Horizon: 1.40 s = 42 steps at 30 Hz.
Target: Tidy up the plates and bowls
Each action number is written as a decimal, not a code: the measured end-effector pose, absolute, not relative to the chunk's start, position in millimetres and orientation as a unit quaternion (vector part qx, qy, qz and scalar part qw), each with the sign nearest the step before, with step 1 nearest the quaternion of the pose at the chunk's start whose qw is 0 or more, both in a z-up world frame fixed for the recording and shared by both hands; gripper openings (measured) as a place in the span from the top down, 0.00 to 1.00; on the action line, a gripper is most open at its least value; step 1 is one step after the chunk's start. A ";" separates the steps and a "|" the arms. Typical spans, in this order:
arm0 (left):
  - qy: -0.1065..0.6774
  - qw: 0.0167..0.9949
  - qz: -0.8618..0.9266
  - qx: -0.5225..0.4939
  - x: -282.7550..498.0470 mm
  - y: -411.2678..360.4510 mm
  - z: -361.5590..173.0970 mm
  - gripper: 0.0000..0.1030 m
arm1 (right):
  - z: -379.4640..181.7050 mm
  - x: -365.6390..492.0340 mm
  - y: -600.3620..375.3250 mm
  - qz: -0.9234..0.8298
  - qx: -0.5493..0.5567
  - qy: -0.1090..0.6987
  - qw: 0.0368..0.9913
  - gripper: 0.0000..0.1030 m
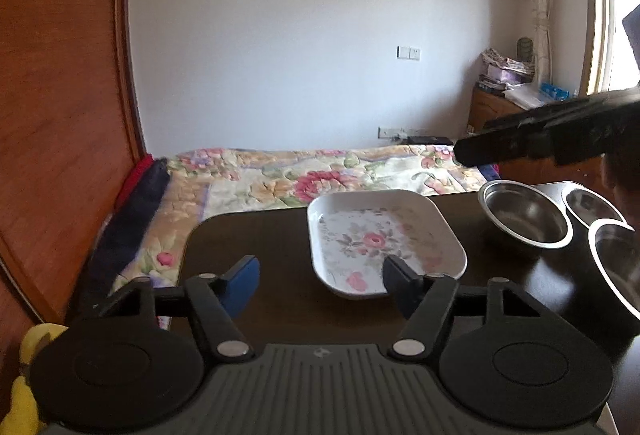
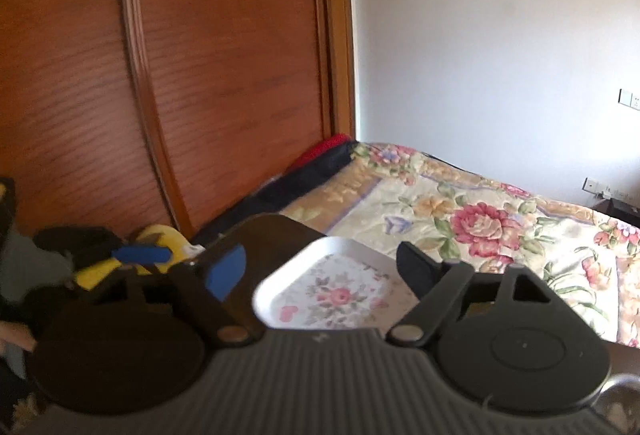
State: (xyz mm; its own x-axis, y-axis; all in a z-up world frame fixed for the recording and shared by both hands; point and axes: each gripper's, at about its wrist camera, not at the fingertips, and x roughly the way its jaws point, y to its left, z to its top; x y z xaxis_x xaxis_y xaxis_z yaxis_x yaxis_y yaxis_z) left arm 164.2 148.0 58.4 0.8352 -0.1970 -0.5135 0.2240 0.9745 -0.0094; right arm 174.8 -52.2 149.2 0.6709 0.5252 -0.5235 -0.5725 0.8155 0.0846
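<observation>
Behind everything I see the bed [image 1: 320, 171] with its flowered cover, and in front of it the dark counter [image 1: 256, 243] that carries the dishes. The square flowered plate [image 1: 384, 235] lies flat near the far edge of the counter, with nothing in it. To its right stand three steel bowls, each apart from the others: one bowl [image 1: 524, 215] just beside the plate, a second bowl [image 1: 588, 205] behind it, and a third bowl [image 1: 616, 259] at the edge of the view. I judge they are spread out like this because the sorting is not yet done.

My left gripper [image 1: 320, 277] is partly open and holds nothing; the plate's near corner shows just behind its right finger, not between the pads. My right gripper [image 2: 320, 269] is also partly open and empty, and in its view the plate lies ahead between the two fingers, lower than them, untouched. I think the plate is the likely first thing to take, but I cannot be sure.
</observation>
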 end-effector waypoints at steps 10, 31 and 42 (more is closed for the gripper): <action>0.329 0.936 -0.126 0.012 227.7 143.7 32.2 0.44 | 120.2 234.1 -56.3 0.270 -0.033 0.339 0.901 0.26; 0.348 0.932 -0.104 0.005 241.1 141.4 9.7 0.82 | 71.6 276.4 -37.2 0.245 -0.076 0.436 0.863 0.65; 0.305 0.947 -0.102 -0.018 208.0 137.8 18.4 0.82 | 84.9 260.7 -51.7 0.238 -0.036 0.398 0.885 0.88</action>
